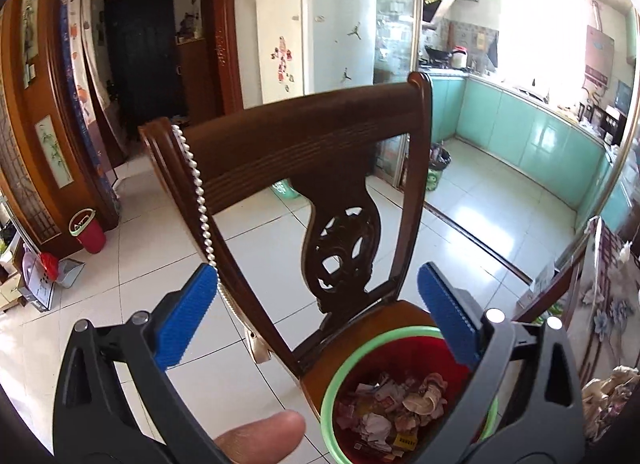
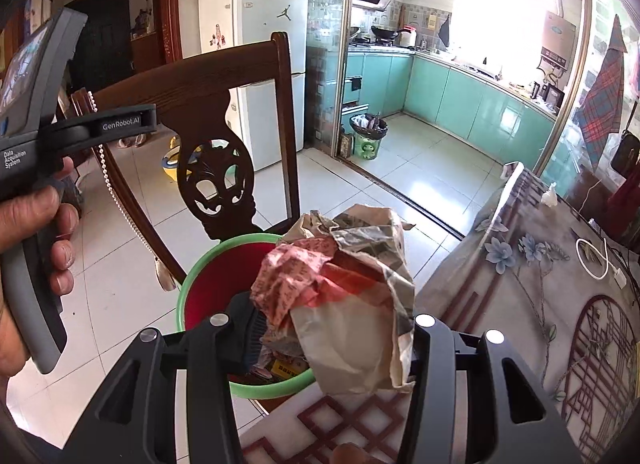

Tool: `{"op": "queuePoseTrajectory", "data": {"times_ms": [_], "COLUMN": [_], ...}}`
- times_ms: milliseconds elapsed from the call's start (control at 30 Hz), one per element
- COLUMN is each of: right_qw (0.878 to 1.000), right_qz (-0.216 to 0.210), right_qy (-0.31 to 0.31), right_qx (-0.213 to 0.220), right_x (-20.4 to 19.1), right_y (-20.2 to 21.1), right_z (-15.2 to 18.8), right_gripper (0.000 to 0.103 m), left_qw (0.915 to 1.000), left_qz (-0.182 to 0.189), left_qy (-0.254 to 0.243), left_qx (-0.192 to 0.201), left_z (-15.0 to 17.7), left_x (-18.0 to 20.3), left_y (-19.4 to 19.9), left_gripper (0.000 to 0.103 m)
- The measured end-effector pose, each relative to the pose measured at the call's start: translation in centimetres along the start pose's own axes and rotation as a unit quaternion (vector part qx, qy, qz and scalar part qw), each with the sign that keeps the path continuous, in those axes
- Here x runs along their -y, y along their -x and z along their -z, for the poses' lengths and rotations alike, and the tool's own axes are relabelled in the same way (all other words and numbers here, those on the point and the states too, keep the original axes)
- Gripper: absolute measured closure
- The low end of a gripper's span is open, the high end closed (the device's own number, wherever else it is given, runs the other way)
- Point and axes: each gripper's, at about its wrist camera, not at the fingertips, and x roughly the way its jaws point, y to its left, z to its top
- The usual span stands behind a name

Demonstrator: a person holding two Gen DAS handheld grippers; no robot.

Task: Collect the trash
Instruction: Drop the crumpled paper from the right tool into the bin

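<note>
A red bin with a green rim (image 1: 352, 356) stands on the seat of a dark wooden chair (image 1: 300, 135), and crumpled paper scraps (image 1: 396, 404) lie inside it. My left gripper (image 1: 318, 316) hovers just above the bin, open wide, with nothing between its blue pads (image 1: 188, 316). In the right wrist view my right gripper (image 2: 328, 336) is shut on a large wad of crumpled paper (image 2: 344, 276), held over the bin's rim (image 2: 200, 272) at the table edge. The wad hides the right finger's pad. One finger of the left gripper (image 2: 120, 123) and the hand holding it show at the left.
A table with a floral cloth (image 2: 520, 264) lies to the right, with a white cable (image 2: 592, 260) and more crumpled paper (image 1: 608, 392) on it. A bead chain (image 1: 196, 191) hangs from the chair back. Another red bin (image 1: 90, 229) stands on the tiled floor at the left.
</note>
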Motion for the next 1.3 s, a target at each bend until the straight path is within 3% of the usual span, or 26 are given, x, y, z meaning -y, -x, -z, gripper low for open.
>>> {"op": "queuePoseTrajectory", "data": {"times_ms": [233, 567, 733, 767, 800, 933, 1133, 1300], "right_qw": [1.0, 0.996, 0.995, 0.994, 0.994, 0.995, 0.997, 1.0], "right_qz": [-0.021, -0.033, -0.037, -0.041, -0.043, -0.044, -0.039, -0.016], "right_qy": [0.019, 0.044, 0.054, 0.052, 0.051, 0.048, 0.041, 0.01], "right_qx": [-0.011, -0.063, -0.078, -0.083, -0.084, -0.078, -0.05, -0.01], "right_x": [-3.1, -6.3, -6.8, -6.7, -6.7, -6.6, -5.5, -2.2], "right_y": [-3.4, -10.0, -11.1, -11.2, -11.1, -10.3, -6.6, -0.6], "right_z": [-0.9, -0.2, 0.1, 0.2, 0.2, 0.1, -0.1, 0.5], "right_gripper": [0.057, 0.056, 0.051, 0.045, 0.034, 0.013, 0.009, 0.006], "left_qw": [0.9984, 0.9973, 0.9973, 0.9973, 0.9973, 0.9972, 0.9974, 0.9984], "left_qz": [-0.023, -0.026, -0.023, -0.021, -0.021, -0.02, -0.012, 0.024], "left_qy": [0.05, 0.068, 0.07, 0.07, 0.07, 0.071, 0.071, 0.051], "left_qx": [0.011, 0.01, 0.009, 0.009, 0.009, 0.01, 0.009, 0.01], "left_z": [-1.1, -1.2, -1.2, -1.3, -1.3, -1.4, -1.4, -1.4], "left_x": [-3.2, -4.3, -4.2, -4.2, -4.2, -4.1, -3.7, -1.5], "left_y": [0.8, 1.1, 1.1, 1.1, 1.0, 1.1, 1.8, 4.0], "left_gripper": [0.005, 0.005, 0.005, 0.005, 0.005, 0.005, 0.005, 0.005]}}
